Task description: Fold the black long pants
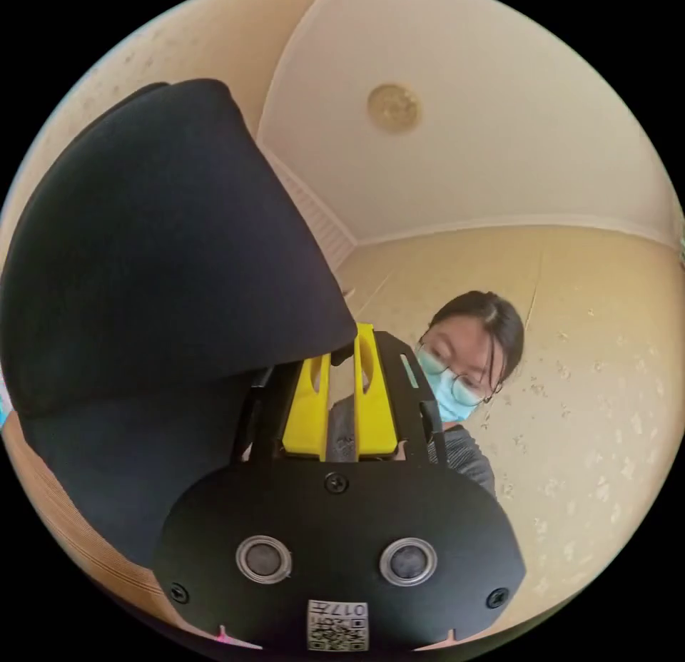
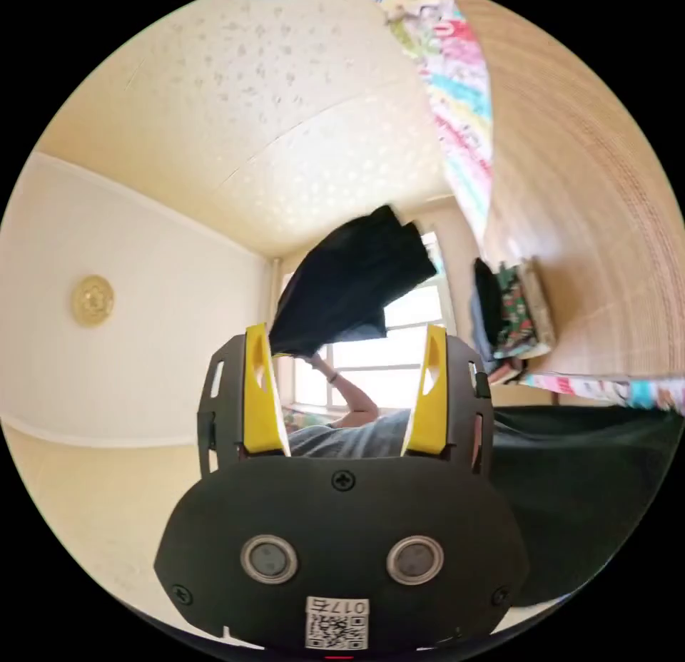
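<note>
The left gripper (image 1: 341, 405) is pointing up toward the ceiling, its yellow jaws standing almost together with only a thin slit between them. The pants (image 1: 164, 262) are billowing up just beside and partly over the tip of one jaw, but whether any cloth is running into that slit I cannot tell, so I cannot say if the jaws are gripping.

The right gripper (image 2: 344, 398) is holding its jaws wide apart with nothing between them. Beyond its jaw tips a hand (image 2: 315, 363) is lifting a bunch of the pants (image 2: 353, 291) in front of the window (image 2: 371, 355), and more black cloth is lying low to one side of this gripper's body, though whether it is part of the same garment is unclear.

Judging by the way they are hanging and ballooning, the pants are light, soft and limp, not slippery or fragile; they will be sagging wherever they are unsupported. A firm edge should be giving the best hold: the waistband corners or the hems, one for each gripper, so the cloth is drawn flat before being doubled over.
</note>
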`<state>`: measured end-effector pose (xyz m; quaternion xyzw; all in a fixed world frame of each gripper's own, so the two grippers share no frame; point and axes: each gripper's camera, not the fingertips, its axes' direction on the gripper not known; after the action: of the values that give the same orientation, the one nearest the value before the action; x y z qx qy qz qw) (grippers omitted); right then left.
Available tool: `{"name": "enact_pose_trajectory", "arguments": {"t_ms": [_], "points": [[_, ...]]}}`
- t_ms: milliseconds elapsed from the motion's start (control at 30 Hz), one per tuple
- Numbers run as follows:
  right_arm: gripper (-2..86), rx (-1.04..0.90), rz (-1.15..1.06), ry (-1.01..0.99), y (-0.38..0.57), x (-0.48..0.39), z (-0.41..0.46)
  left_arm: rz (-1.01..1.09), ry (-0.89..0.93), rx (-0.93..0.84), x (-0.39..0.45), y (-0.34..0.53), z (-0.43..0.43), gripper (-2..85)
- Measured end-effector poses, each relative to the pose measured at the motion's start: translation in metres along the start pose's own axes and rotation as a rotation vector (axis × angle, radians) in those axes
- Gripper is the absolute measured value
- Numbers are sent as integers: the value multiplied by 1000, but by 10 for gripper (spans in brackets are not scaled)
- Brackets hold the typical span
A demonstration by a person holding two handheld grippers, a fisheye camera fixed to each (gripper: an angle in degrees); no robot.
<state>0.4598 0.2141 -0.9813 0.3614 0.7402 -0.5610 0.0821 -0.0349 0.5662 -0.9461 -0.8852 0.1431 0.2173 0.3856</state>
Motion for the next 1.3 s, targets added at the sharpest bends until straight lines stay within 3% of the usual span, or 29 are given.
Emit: {"name": "enact_pose_trajectory", "arguments": {"t_ms": [100,167,233,367,467,600,733,833,900,1000,1133,1300], "points": [[315,-106,-23,-192,-54,34,68,-104,-13,-307,-99,75,111,54],[280,-70,-4,138,-78,44,70,-189,-125,-377,-149,132,156,54],[149,-48,31,450,-88,51,64,-236,-217,-360,-182,179,171,54],[50,-68,-18,521,-80,56,77,-154,-318,-232,-178,239,172,55],[33,-102,-200,391,-78,42,111,-171,-427,-287,-170,256,170,62],[29,-369,-684,342,-56,-24,203,-327,-589,-293,-174,292,132,114],[37,-668,-1029,554,-4,-74,284,-388,-617,-297,-166,328,98,134],[41,-734,-1176,800,40,-73,322,-437,-714,-193,-153,348,66,136],[41,-728,-1175,900,53,-57,337,-407,-698,-87,-140,352,46,147],[39,-699,-1098,969,60,-19,344,-353,-715,-73,-132,337,38,156],[36,-652,-929,947,63,38,331,-352,-748,-140,-139,308,33,162],[33,-467,-875,840,60,39,288,-298,-716,-154,-134,273,19,166]]}}
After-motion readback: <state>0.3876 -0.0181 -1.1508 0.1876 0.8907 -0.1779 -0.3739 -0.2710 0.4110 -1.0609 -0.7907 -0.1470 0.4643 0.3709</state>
